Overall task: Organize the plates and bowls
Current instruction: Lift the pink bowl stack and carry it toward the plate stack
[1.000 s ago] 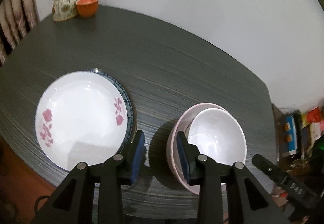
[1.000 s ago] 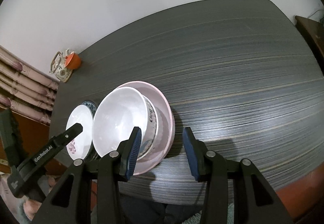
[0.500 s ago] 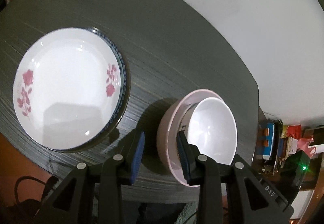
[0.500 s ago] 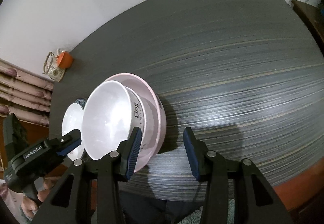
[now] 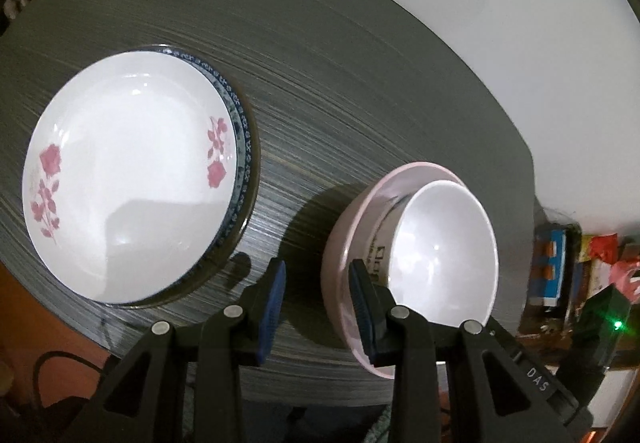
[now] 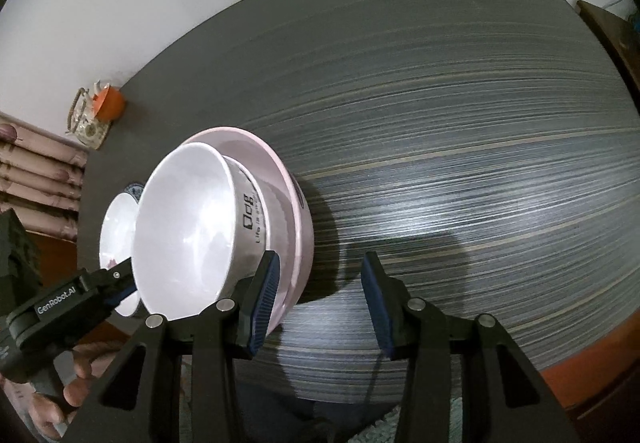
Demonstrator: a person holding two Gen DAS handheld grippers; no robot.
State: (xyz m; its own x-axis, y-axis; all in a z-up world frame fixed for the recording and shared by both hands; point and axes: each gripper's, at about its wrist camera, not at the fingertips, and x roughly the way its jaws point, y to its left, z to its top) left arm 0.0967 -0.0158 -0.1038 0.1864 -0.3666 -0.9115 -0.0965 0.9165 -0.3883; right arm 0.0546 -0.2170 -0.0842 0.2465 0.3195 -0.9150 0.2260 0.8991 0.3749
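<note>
Left gripper jaws apart, nothing held, its right pad just at the pink bowl rim near the table's front edge. Right gripper also gaping and empty, left pad beside that bowl's wall. White bowl sits nested in the pink one, tilted, dark lettering on its side. Further left, white plate with pink flowers stacked on a blue-rimmed plate. Far corner: teapot and orange cup, touching.
</note>
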